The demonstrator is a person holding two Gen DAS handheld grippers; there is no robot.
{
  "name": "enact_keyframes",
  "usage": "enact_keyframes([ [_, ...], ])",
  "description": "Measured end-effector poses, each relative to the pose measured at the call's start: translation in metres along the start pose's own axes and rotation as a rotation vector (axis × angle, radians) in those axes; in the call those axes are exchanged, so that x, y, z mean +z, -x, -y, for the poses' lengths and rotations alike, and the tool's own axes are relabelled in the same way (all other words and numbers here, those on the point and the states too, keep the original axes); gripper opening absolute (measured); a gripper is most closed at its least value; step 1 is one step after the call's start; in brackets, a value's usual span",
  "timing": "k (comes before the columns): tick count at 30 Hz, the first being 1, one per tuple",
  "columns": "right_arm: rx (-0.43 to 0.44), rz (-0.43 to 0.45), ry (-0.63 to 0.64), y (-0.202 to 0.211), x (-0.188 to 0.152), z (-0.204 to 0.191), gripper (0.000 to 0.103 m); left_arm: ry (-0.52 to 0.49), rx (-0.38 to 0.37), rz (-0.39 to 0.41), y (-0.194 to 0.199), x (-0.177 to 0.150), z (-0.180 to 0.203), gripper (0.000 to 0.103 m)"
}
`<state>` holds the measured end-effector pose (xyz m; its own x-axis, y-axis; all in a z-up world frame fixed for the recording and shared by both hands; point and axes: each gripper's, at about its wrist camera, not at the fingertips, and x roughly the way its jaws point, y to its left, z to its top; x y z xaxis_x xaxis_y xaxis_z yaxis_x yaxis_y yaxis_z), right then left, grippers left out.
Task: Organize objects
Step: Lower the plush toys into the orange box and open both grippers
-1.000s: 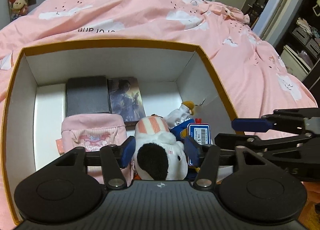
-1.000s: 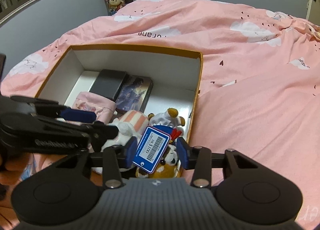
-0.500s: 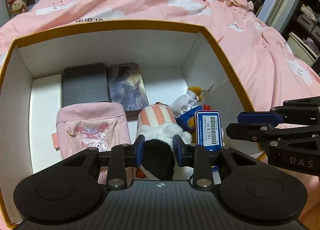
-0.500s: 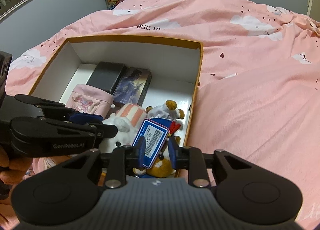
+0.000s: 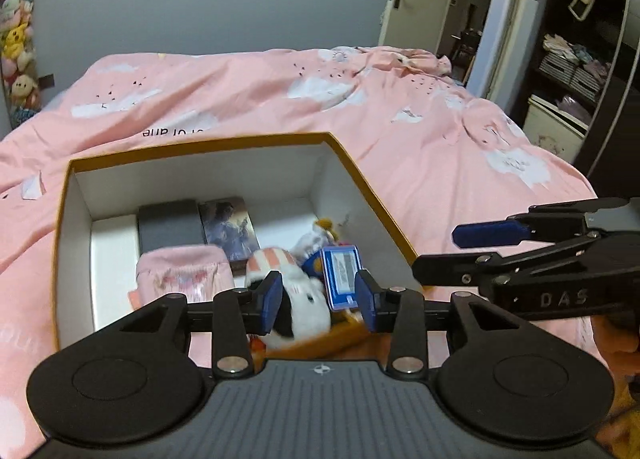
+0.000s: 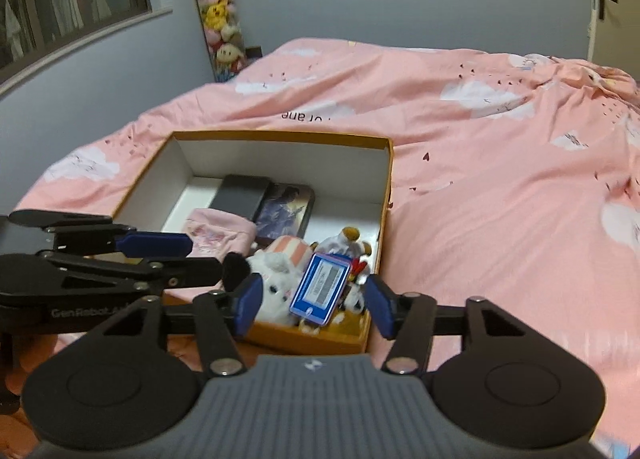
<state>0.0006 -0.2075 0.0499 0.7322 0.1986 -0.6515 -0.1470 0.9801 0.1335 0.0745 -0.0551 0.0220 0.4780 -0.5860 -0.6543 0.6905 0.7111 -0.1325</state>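
We see an orange-rimmed cardboard box with white inner walls lying open on the pink cloud-print duvet. Inside the box, at its near end, lies a white plush dog with a pink-striped cap, and beside it, toward the box's right wall, a smaller plush with a blue rectangular price tag propped on it. A pink drawstring pouch sits left of the dog; behind it, toward the box's far wall, lie a flat black case and a dark illustrated book. Our left gripper hovers above the box's near edge, blue pads spread apart and empty. Our right gripper likewise gapes wide over the near edge, grasping nothing.
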Motion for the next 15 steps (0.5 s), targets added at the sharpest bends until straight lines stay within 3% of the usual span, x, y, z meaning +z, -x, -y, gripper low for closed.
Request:
enact_keyframes([
  [7, -0.041, -0.043, -0.051, 0.023, -0.052, -0.014, 0.064, -0.004, 0.017, -0.071, 0.010, -0.040, 0.008, 0.046],
  [11, -0.012, -0.160, -0.099, 0.018, -0.082, -0.019, 0.061, -0.004, 0.044, -0.168, 0.007, -0.065, 0.011, 0.047],
  [15, -0.032, -0.277, -0.048, 0.006, -0.106, -0.032, 0.057, 0.008, 0.035, -0.270, 0.006, -0.082, 0.011, 0.047],
])
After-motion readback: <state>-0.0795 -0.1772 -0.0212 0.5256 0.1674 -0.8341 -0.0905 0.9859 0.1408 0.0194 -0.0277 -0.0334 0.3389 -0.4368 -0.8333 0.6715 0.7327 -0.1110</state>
